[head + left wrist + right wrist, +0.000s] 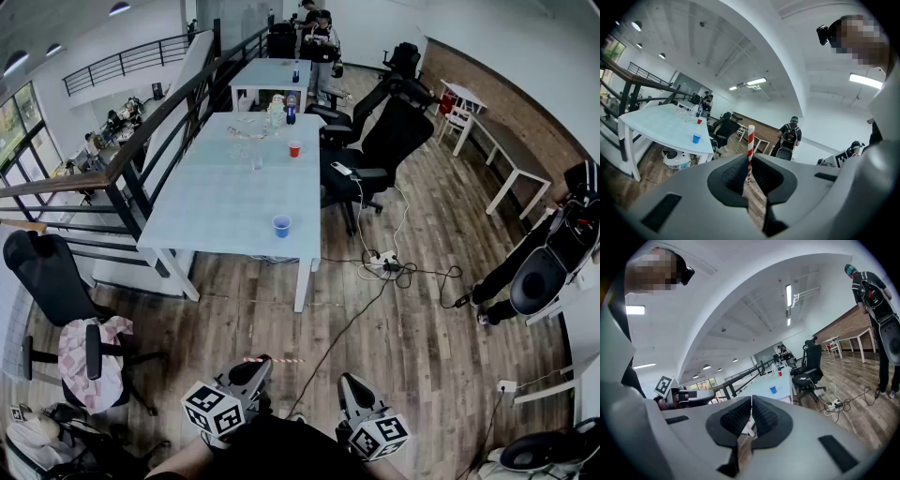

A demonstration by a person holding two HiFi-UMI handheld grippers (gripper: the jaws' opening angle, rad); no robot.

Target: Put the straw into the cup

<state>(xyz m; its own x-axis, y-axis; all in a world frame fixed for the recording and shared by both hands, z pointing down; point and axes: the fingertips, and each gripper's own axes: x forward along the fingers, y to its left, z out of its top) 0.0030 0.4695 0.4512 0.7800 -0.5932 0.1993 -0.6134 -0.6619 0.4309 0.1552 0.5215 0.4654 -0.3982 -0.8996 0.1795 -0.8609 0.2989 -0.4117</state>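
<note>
Plainly, the left gripper [255, 367] is closed narrow on a red-and-white striped straw [750, 143], which is pinched between the pads with its end poking out past them. The right gripper [751, 409] has its jaws pressed together with nothing between. Both hang low over the wooden floor [412, 319], well apart from the white table [220, 202]. A blue cup [281, 225] sits near the table's close edge and a red cup [294, 148] farther back.

Red-white striped straw [750, 140] clamped in left claw [749, 159]; blue cup [281, 225], probably target, upright on table [225, 202].
</note>
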